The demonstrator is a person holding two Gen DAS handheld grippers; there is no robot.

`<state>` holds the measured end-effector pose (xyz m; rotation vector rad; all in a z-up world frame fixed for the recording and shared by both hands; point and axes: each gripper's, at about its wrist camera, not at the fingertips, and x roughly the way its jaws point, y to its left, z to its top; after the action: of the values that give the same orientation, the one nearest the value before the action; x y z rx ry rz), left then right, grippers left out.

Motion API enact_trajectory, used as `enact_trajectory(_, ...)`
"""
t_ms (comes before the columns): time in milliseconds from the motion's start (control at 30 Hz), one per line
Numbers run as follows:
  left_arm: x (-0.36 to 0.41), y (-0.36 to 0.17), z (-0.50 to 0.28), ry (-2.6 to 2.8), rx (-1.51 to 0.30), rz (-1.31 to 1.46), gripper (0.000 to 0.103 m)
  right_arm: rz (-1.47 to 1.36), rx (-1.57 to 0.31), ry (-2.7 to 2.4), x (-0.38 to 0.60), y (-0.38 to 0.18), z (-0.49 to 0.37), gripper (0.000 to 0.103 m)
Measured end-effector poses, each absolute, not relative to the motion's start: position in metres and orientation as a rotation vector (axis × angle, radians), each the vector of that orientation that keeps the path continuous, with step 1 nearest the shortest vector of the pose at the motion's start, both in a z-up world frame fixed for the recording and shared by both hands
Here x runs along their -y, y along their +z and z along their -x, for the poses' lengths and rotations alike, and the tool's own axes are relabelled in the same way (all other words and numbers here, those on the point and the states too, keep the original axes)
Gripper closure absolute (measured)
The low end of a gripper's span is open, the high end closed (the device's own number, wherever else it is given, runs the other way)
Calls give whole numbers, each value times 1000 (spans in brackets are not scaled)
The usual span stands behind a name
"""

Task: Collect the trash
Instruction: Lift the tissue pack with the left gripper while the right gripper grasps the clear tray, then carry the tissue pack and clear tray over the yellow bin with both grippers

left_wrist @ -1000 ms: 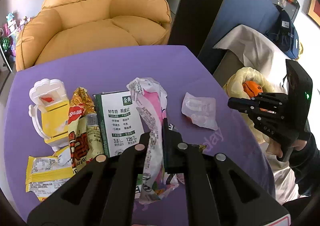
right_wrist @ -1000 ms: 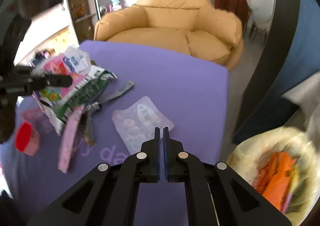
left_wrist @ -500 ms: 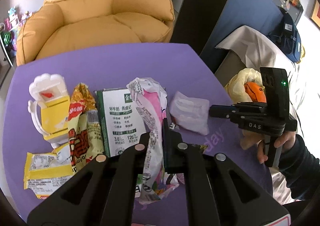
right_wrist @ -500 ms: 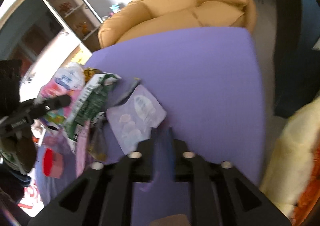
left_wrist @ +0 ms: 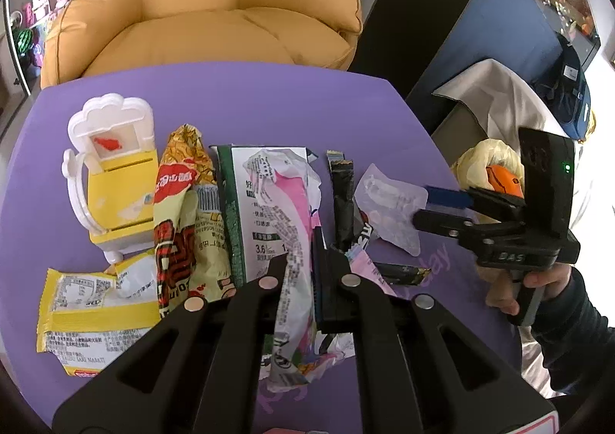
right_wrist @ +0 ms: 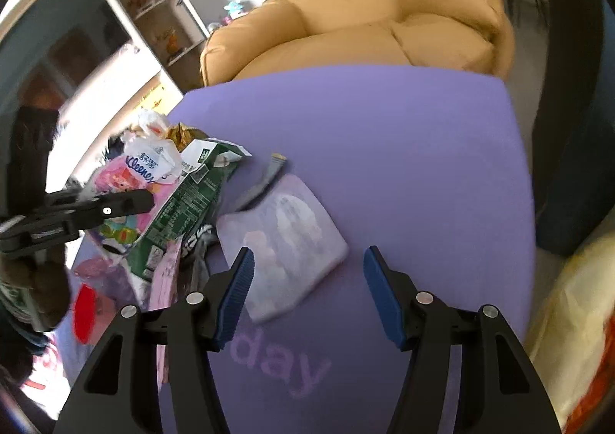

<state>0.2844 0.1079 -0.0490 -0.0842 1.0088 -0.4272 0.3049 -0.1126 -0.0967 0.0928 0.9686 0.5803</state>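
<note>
My left gripper [left_wrist: 307, 261] pinches the pink wrapper [left_wrist: 296, 226]; my right gripper [right_wrist: 307, 280], fingers spread, hovers over the clear blister pack [right_wrist: 284, 241] near the tabletop's [right_wrist: 384, 126] right edge.

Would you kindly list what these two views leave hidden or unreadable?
- Left wrist view: the pink wrapper's lower half, behind the left gripper clamping it.
- Left wrist view: the trash bag, mostly behind the right gripper.
- Right wrist view: the clear blister pack's contents, blurred; the bag, cut off at the edge.
</note>
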Motion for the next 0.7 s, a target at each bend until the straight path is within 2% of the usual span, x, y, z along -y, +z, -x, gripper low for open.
enact_trajectory(33,-109,-49,-283,-425,-1009,84,100,-43,-960,574,104,-96,-305,46)
enact_trajectory(100,-112,-49,-283,-419,-1007,86,100,82,-935,562,85,-94,-303,59)
enact_trajectory(133,-114,-49,-282,-415,-1006,88,100,129,-923,552,79,-95,-301,78)
enact_trajectory(167,-115,-48,-282,-411,-1006,91,100,172,-915,545,73,-94,-300,87)
enact_trajectory(267,-116,-45,-279,-403,-998,96,100,195,-892,579,70,-83,-288,95)
enact_trajectory(367,-110,-37,-276,-411,-979,90,100,258,-832,568,71,-67,-268,97)
enact_trajectory(700,-55,5,-265,-499,-893,29,100,289,-703,462,122,-14,-230,99)
